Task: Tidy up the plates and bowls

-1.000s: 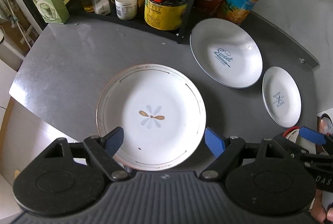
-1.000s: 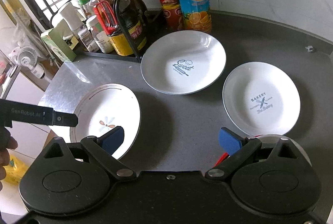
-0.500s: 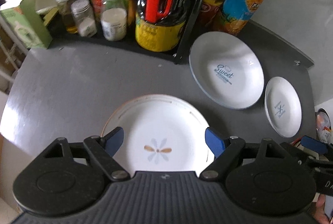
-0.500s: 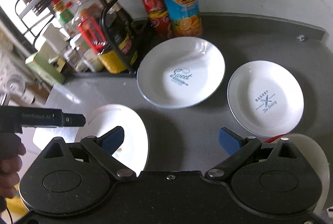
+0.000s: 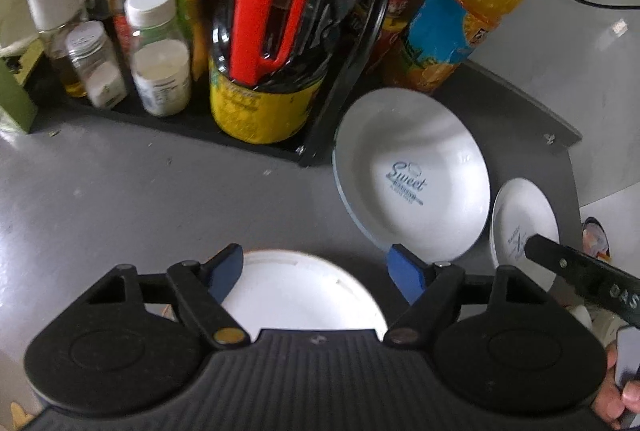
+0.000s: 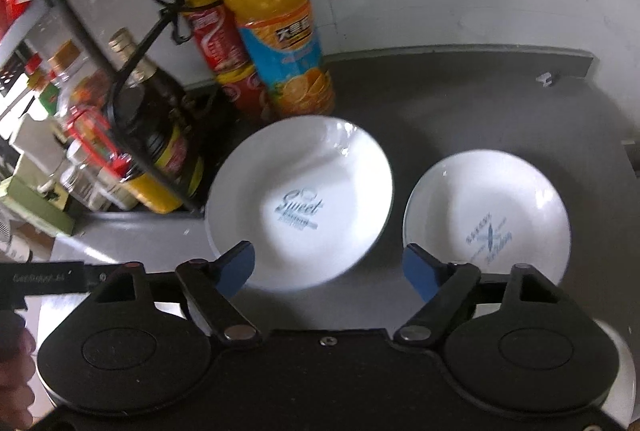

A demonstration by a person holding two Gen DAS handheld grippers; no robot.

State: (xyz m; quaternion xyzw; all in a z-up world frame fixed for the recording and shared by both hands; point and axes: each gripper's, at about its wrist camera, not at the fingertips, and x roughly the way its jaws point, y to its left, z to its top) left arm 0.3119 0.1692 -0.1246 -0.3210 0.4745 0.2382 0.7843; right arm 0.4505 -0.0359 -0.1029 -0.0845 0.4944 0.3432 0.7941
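Grey counter (image 6: 460, 103); Sweet plate (image 6: 298, 207) just ahead of right gripper (image 6: 330, 267), jaws wide, empty; left gripper (image 5: 316, 271) wide over gold-rimmed plate (image 5: 296, 287), farther off

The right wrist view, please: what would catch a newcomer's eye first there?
Two white plates lie side by side on the dark grey counter: the larger "Sweet" plate in the middle and the smaller plate with a blue crossed mark to its right. Behind them the bright orange juice bottle stands against the wall, beside a crowded black rack of jars. In front, the right gripper hangs open over the near plate rims.
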